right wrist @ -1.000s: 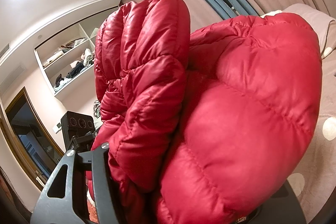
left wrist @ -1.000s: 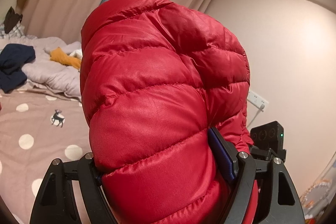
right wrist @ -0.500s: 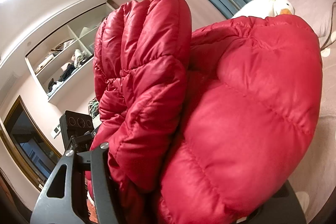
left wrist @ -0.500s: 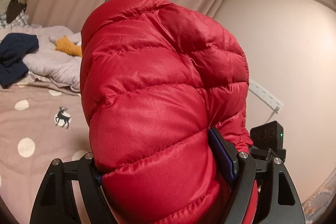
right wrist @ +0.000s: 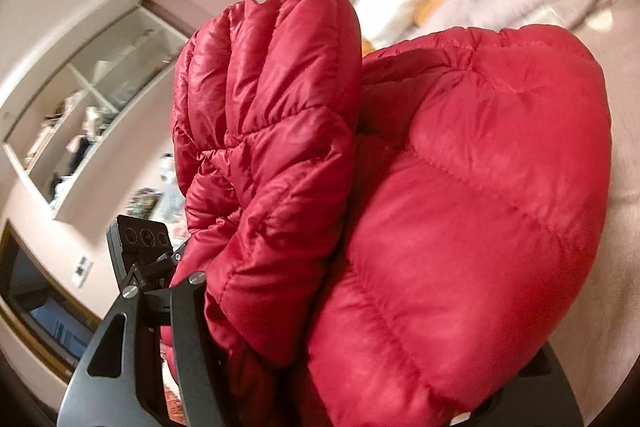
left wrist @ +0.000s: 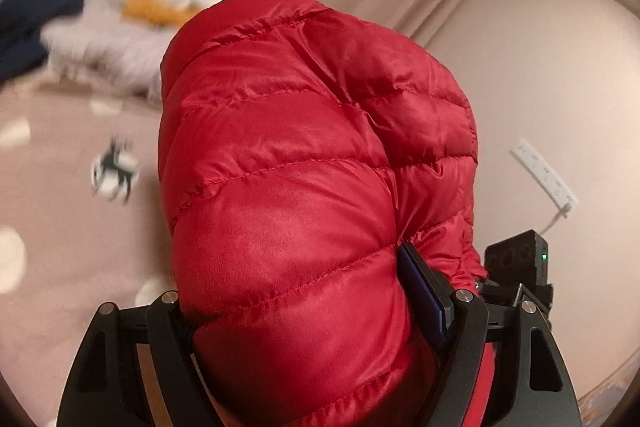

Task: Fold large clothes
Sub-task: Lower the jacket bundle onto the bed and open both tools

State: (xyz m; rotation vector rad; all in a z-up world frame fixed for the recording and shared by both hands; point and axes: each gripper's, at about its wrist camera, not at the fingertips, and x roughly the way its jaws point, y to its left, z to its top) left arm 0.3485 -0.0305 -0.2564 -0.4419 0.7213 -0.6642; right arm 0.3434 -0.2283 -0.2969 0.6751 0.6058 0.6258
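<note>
Above the spotted bedspread, the red down jacket bulges between both grippers—left gripper and right gripper each clamped on bunched folds. Carrying step, likely; next, set it down toward eleven o'clock—evenly.

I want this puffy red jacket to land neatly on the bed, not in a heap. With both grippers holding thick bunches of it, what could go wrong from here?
1. The red jacket is slick and bulging between the left gripper fingers; it may squirm out.
2. In the right gripper several layers are bunched, so folds may land uneven.
3. The jacket fills both views, hiding the bed, so placement is hard to judge.
</note>
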